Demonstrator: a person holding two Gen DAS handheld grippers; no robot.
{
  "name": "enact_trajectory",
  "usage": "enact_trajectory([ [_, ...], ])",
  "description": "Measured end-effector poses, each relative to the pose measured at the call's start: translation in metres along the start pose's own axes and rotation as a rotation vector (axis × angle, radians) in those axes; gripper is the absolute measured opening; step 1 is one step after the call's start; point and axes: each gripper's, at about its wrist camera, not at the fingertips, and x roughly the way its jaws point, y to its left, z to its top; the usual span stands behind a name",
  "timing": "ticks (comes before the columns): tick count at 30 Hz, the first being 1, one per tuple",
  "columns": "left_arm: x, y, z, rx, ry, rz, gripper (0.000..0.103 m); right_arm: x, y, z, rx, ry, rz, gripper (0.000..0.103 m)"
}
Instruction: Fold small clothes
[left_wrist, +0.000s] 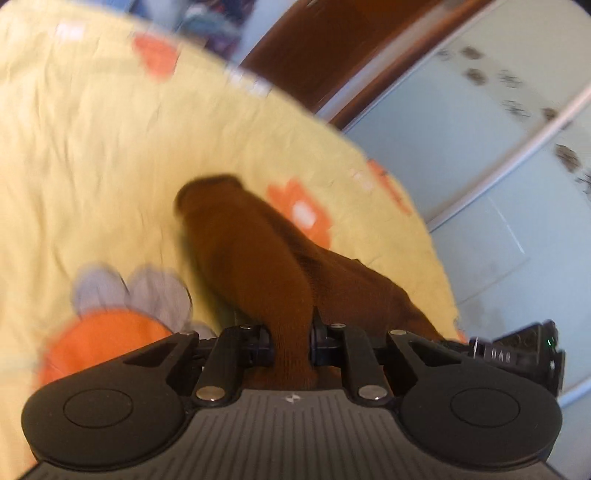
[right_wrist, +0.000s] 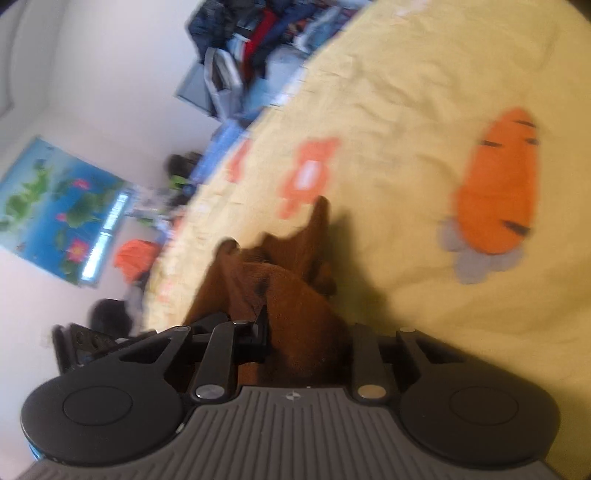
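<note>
The left gripper (left_wrist: 291, 341) pinches one end of the brown sock (left_wrist: 255, 254), which runs toward 11 o'clock over the yellow sheet (left_wrist: 92, 147), its far end resting there.

In the right view, the right gripper (right_wrist: 306, 332) clamps a bunched part of the sock (right_wrist: 288, 288), the rest trailing toward 12 o'clock. Both frames are blurred. To fold well, I'd keep both grips firm, level the ends, and lay the cloth flat before releasing.

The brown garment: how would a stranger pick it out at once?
Find the yellow bedsheet printed with orange carrots. The brown garment hangs over it, pinched in the left hand-held gripper and the right hand-held gripper. It is the only plain dark brown fabric there.
</note>
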Motion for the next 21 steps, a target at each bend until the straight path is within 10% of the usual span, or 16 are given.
enact_trajectory([
  [5, -0.025, 0.011, 0.027, 0.129, -0.109, 0.162, 0.029, 0.028, 0.029, 0.011, -0.011, -0.038, 0.107, 0.031],
  [7, -0.025, 0.024, 0.028, 0.065, -0.053, 0.239, 0.042, 0.050, 0.032, 0.014, -0.010, -0.034, 0.003, 0.051],
  [12, -0.066, 0.051, -0.028, -0.113, -0.034, 0.064, 0.083, 0.031, 0.045, -0.006, -0.066, -0.009, -0.052, 0.074],
  [17, -0.067, 0.049, -0.076, -0.169, 0.029, -0.038, 0.079, 0.001, 0.052, -0.048, -0.132, 0.101, -0.053, 0.076],
  [18, -0.066, 0.044, -0.078, -0.149, 0.035, -0.024, 0.071, 0.004, 0.055, -0.057, -0.155, 0.128, -0.065, 0.076],
  [19, -0.059, 0.042, -0.077, -0.141, 0.073, 0.004, 0.033, 0.007, 0.058, -0.065, -0.182, 0.148, -0.079, 0.072],
  [21, -0.056, 0.037, -0.073, -0.134, 0.116, 0.035, 0.021, 0.018, 0.060, -0.078, -0.224, 0.201, -0.126, 0.027],
])
